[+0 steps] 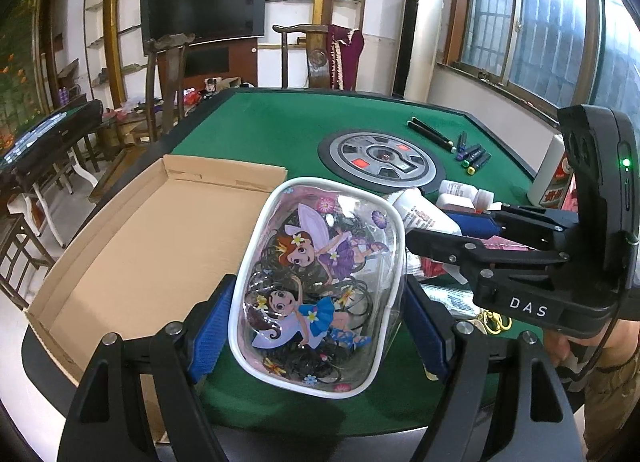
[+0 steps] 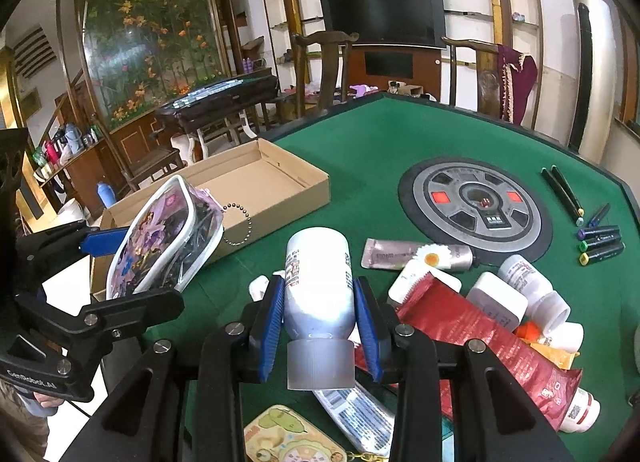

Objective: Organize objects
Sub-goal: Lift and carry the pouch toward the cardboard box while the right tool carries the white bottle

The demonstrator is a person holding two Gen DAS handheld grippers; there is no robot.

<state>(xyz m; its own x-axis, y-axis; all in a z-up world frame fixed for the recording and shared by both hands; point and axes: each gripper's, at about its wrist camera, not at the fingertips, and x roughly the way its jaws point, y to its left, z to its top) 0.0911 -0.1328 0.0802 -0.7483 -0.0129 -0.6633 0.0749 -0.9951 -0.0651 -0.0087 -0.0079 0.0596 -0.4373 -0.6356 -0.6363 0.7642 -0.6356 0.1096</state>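
My left gripper (image 1: 316, 326) is shut on a clear cartoon-fairy pouch (image 1: 316, 282) full of dark hair ties, held above the green table's near edge beside an open cardboard box (image 1: 160, 246). The same pouch (image 2: 168, 246) shows at the left of the right wrist view, gripped by blue pads, with a bead chain hanging from it. My right gripper (image 2: 320, 314) is shut on a white and silver tube (image 2: 320, 282), cap towards the camera, lifted over a pile of toiletries. In the left wrist view the right gripper (image 1: 460, 238) reaches in from the right holding that tube (image 1: 424, 214).
The cardboard box (image 2: 256, 190) lies on the green felt table (image 2: 360, 150) with a round centre console (image 2: 476, 210). Markers and pens (image 2: 596, 234) lie far right. A red tube (image 2: 480, 346), white bottles (image 2: 532, 282), a silver tube (image 2: 416, 256) and a yellow tin (image 2: 288, 438) crowd the near right.
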